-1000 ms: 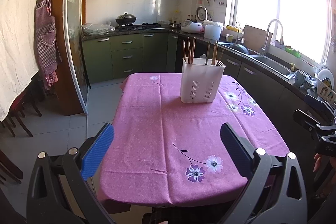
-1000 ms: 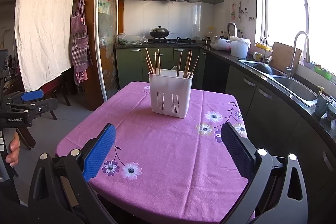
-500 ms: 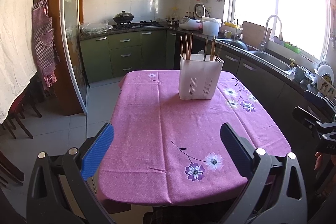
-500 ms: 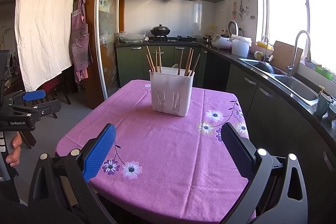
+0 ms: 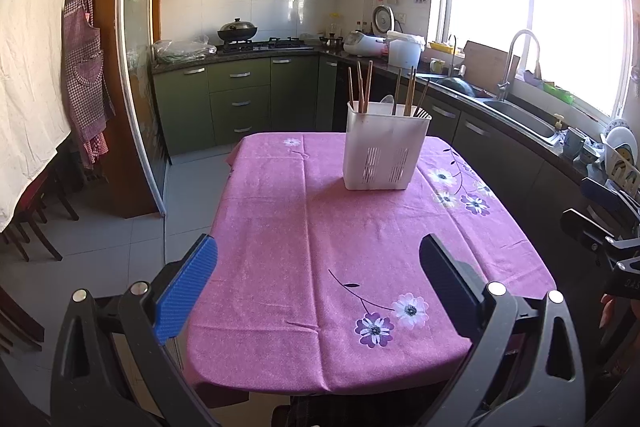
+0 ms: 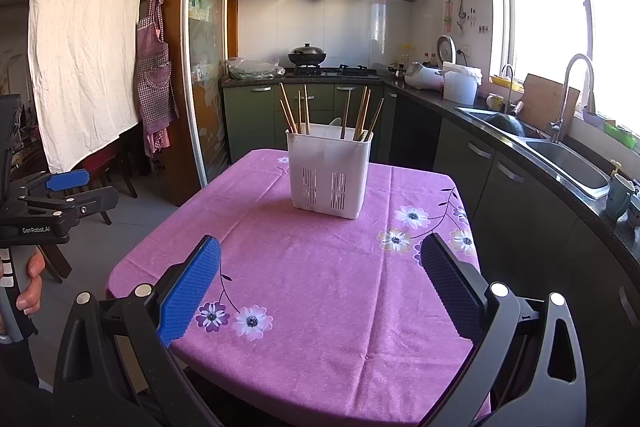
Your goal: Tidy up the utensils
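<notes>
I am holding my left tongs (image 5: 318, 269) and right tongs (image 6: 320, 269) wide apart and empty near the table edge, while the white holder (image 6: 329, 174) with upright chopsticks (image 6: 298, 111) is standing straight ahead, seeming slightly nearer my right.

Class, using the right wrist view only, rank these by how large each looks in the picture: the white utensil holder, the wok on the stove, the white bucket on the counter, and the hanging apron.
1. Apron
2. Utensil holder; nearer the camera, so not clearly smaller than the apron
3. White bucket
4. Wok; close to the bucket in apparent size
</notes>
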The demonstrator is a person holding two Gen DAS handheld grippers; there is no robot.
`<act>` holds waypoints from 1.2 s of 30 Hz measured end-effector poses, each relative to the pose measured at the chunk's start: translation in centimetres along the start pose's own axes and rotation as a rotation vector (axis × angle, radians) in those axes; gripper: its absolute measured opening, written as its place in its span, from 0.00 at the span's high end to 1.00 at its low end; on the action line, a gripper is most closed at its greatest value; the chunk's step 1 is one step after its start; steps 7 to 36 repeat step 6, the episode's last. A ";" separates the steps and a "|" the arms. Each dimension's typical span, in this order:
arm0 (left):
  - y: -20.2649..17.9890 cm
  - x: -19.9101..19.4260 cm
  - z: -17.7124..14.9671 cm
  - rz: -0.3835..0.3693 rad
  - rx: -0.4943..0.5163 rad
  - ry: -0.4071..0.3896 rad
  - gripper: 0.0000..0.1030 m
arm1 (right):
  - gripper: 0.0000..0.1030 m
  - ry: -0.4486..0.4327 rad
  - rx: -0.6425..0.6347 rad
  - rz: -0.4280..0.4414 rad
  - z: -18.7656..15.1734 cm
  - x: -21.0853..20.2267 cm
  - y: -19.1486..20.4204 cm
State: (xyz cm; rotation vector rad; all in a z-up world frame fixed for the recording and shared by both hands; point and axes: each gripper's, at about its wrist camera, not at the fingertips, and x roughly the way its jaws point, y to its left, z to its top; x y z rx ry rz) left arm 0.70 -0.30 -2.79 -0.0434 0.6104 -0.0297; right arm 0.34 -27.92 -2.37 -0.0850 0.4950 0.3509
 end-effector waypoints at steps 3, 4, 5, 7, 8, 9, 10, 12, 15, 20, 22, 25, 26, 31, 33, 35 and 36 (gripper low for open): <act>0.2 0.9 0.0 -0.010 -0.004 0.036 0.07 | 0.04 0.006 0.003 -0.004 0.0 0.4 -0.2; 0.2 1.3 -0.1 -0.010 -0.003 0.045 0.07 | 0.04 0.010 0.006 -0.006 -0.1 0.5 -0.3; 0.3 1.6 -0.1 -0.009 -0.002 0.052 0.07 | 0.04 0.014 0.009 -0.008 -0.1 0.7 -0.5; 0.3 2.0 -0.2 -0.008 -0.001 0.060 0.07 | 0.04 0.018 0.012 -0.011 -0.1 0.9 -0.6; 0.3 2.0 -0.2 -0.008 -0.001 0.060 0.07 | 0.04 0.018 0.012 -0.011 -0.1 0.9 -0.6; 0.3 2.0 -0.2 -0.008 -0.001 0.060 0.07 | 0.04 0.018 0.012 -0.011 -0.1 0.9 -0.6; 0.3 2.0 -0.2 -0.008 -0.001 0.060 0.07 | 0.04 0.018 0.012 -0.011 -0.1 0.9 -0.6; 0.3 2.0 -0.2 -0.008 -0.001 0.060 0.07 | 0.04 0.018 0.012 -0.011 -0.1 0.9 -0.6; 0.3 2.0 -0.2 -0.008 -0.001 0.060 0.07 | 0.04 0.018 0.012 -0.011 -0.1 0.9 -0.6; 0.3 2.0 -0.2 -0.008 -0.001 0.060 0.07 | 0.04 0.018 0.012 -0.011 -0.1 0.9 -0.6; 0.3 2.0 -0.2 -0.008 -0.001 0.060 0.07 | 0.04 0.018 0.012 -0.011 -0.1 0.9 -0.6; 0.3 2.0 -0.2 -0.008 -0.001 0.060 0.07 | 0.04 0.018 0.012 -0.011 -0.1 0.9 -0.6; 0.3 2.0 -0.2 -0.008 -0.001 0.060 0.07 | 0.04 0.018 0.012 -0.011 -0.1 0.9 -0.6; 0.3 2.0 -0.2 -0.008 -0.001 0.060 0.07 | 0.04 0.018 0.012 -0.011 -0.1 0.9 -0.6; 0.3 2.0 -0.2 -0.008 -0.001 0.060 0.07 | 0.04 0.018 0.012 -0.011 -0.1 0.9 -0.6; 0.3 2.0 -0.2 -0.008 -0.001 0.060 0.07 | 0.04 0.018 0.012 -0.011 -0.1 0.9 -0.6; 0.3 2.0 -0.2 -0.008 -0.001 0.060 0.07 | 0.04 0.018 0.012 -0.011 -0.1 0.9 -0.6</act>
